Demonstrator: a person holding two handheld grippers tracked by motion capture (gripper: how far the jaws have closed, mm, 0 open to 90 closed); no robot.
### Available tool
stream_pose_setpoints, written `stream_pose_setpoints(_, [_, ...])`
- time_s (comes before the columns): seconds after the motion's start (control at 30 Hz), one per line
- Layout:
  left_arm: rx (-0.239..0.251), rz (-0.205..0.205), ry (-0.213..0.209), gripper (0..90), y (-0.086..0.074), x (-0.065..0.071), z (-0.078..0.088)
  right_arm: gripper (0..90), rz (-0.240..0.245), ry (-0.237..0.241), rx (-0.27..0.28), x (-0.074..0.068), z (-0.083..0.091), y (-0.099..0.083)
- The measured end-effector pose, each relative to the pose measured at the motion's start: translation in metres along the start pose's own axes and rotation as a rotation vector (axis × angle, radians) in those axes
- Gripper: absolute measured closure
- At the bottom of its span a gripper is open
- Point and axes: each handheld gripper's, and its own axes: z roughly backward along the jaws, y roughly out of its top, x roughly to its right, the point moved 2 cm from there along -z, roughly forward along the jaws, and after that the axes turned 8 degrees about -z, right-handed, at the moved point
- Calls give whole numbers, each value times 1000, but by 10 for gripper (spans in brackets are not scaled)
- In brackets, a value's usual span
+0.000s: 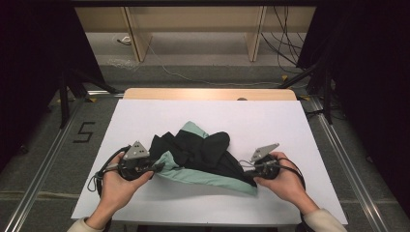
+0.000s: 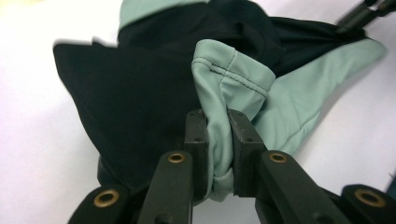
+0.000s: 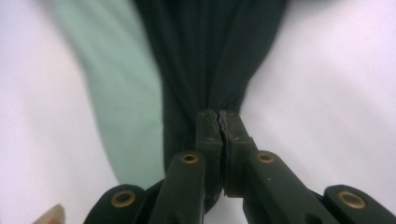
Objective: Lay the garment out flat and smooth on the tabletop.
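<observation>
We have our left gripper (image 1: 155,166) clamped on the garment's (image 1: 203,154) green hem, our right gripper (image 1: 247,170) pinched on its black edge. The garment lies crumpled mid-table (image 1: 145,121). Both grips look set; spreading and folding remain, we judge.

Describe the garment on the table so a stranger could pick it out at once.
On the white table, near its front edge, lies a crumpled black garment with mint-green panels. It sits between the left hand-held gripper and the right hand-held gripper, each pinching one end. It is the one cloth item there, set apart by its two colours.
</observation>
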Motion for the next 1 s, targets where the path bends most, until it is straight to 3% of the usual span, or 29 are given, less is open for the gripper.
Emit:
stream_pose_setpoints(0.03, [0, 0, 0, 795, 0, 0, 0, 880, 7, 16, -16, -5, 3, -6])
stream_pose_setpoints(0.1, [-17, 19, -44, 789, -6, 3, 0, 878, 29, 45, -48, -15, 5, -17])
stream_pose_setpoints(0.23, [-51, 19, -60, 749, -11, 5, 2, 845, 46, 73, -78, -22, 4, -18])
stream_pose_setpoints(0.27, [-62, 19, -55, 710, -12, 6, 7, 722, 41, 56, -55, -21, 7, -12])
stream_pose_setpoints(0.37, [-54, 29, -37, 535, -11, 5, 15, 603, 26, 16, 51, -16, 14, -4])
stream_pose_setpoints(0.4, [-37, 21, -12, 480, -9, 3, 21, 560, 22, -2, 105, -13, 16, 0])
stream_pose_setpoints(0.43, [-32, 12, 7, 480, -6, 1, 25, 560, 22, -2, 105, -13, 16, 0])
stream_pose_setpoints(0.47, [-10, 8, 29, 414, -1, -2, 32, 505, 24, -13, 176, -11, 16, 7])
stream_pose_setpoints(0.5, [-10, 8, 29, 400, -1, -2, 32, 505, 24, -13, 176, -11, 16, 7])
stream_pose_setpoints(0.53, [27, 14, 36, 374, 9, -6, 35, 473, 31, 1, 226, -12, 13, 15])
stream_pose_setpoints(0.57, [27, 14, 36, 360, 9, -6, 35, 473, 31, 1, 226, -12, 13, 15])
stream_pose_setpoints(0.6, [51, 12, 44, 349, 17, -8, 34, 454, 49, 30, 262, -15, 7, 25])
stream_pose_setpoints(0.67, [59, 5, 46, 341, 21, -9, 33, 445, 58, 43, 271, -16, 4, 29])
stream_pose_setpoints(0.7, [66, -4, 42, 338, 26, -10, 29, 432, 85, 95, 305, -22, -5, 41])
stream_pose_setpoints(0.77, [35, -5, 49, 330, 30, -19, 13, 415, 114, 145, 316, -29, -15, 52])
stream_pose_setpoints(0.83, [-13, -21, 83, 313, 29, -26, -2, 410, 133, 175, 315, -34, -26, 60])
stream_pose_setpoints(0.9, [-29, -21, 87, 304, 27, -29, -8, 396, 170, 194, 298, -41, -37, 67])
stream_pose_setpoints(1.0, [-57, -25, 45, 286, 19, -30, -21, 374, 211, 216, 275, -51, -52, 73])
